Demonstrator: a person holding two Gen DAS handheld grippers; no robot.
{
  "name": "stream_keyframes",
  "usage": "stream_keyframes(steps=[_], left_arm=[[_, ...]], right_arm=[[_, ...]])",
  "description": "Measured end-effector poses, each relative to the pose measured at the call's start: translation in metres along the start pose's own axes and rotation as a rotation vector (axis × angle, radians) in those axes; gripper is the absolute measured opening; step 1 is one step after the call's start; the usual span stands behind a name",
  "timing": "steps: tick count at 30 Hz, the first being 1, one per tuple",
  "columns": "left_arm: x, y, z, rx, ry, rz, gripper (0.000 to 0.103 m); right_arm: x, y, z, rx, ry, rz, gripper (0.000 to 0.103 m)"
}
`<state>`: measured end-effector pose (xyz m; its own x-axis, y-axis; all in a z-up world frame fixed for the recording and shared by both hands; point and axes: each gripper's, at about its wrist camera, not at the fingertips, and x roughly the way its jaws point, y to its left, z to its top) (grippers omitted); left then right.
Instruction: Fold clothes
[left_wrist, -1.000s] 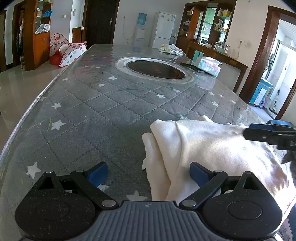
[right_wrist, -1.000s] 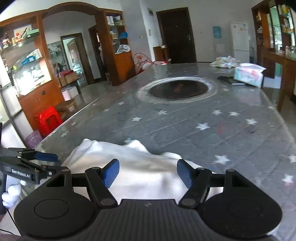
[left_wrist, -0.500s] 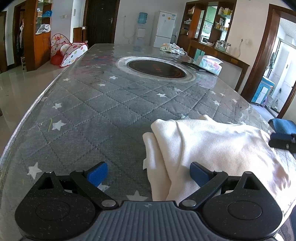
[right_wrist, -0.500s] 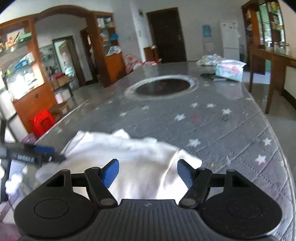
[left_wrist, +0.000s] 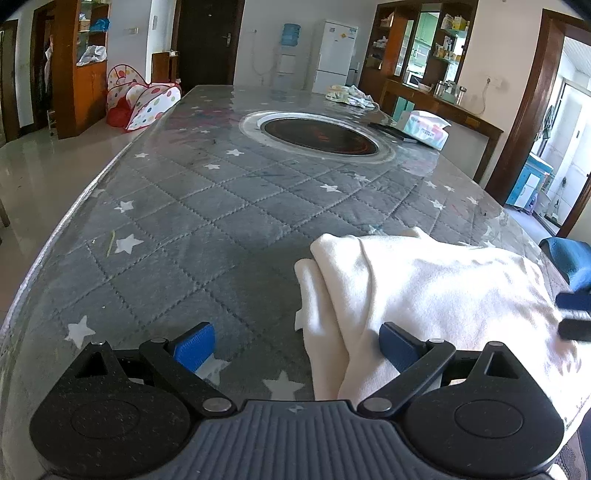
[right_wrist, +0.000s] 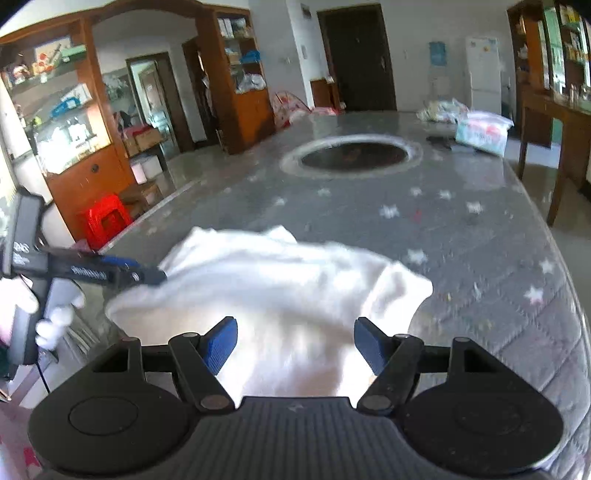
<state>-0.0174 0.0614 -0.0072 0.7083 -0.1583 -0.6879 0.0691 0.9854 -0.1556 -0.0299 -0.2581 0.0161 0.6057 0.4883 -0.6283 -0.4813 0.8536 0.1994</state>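
A long counter (left_wrist: 229, 206) under a grey quilted, star-printed cover fills the room's middle. At its near edge the left gripper (left_wrist: 295, 345) hovers with jaws wide apart, the folded left edge of the white garment (left_wrist: 424, 291) lying loosely between them, unpinched. The right gripper (right_wrist: 293, 341) stands open and empty over the cloth's right part. The fold seems partly done; next, each gripper needs an edge to pinch. The right view is blurred, and the garment's near side is hidden.
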Motion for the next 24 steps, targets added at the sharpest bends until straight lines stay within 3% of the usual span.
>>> stream_keyframes(steps=[5,9,15,24], left_arm=[[-0.004,0.001,0.000,0.008,-0.003,0.008,0.098],[-0.008,0.001,0.000,0.009,-0.010,0.009,0.098],[-0.003,0.000,-0.002,0.002,-0.001,0.012,0.098],[-0.001,-0.006,0.009,0.024,-0.025,0.018,0.098]], right_arm=[[0.003,-0.013,-0.009,0.069,0.026,-0.051,0.071],[-0.010,0.001,-0.002,-0.007,-0.015,-0.031,0.071],[0.005,0.010,-0.005,-0.041,0.054,0.034,0.072],[0.009,0.015,-0.006,-0.071,0.069,0.037,0.077]])
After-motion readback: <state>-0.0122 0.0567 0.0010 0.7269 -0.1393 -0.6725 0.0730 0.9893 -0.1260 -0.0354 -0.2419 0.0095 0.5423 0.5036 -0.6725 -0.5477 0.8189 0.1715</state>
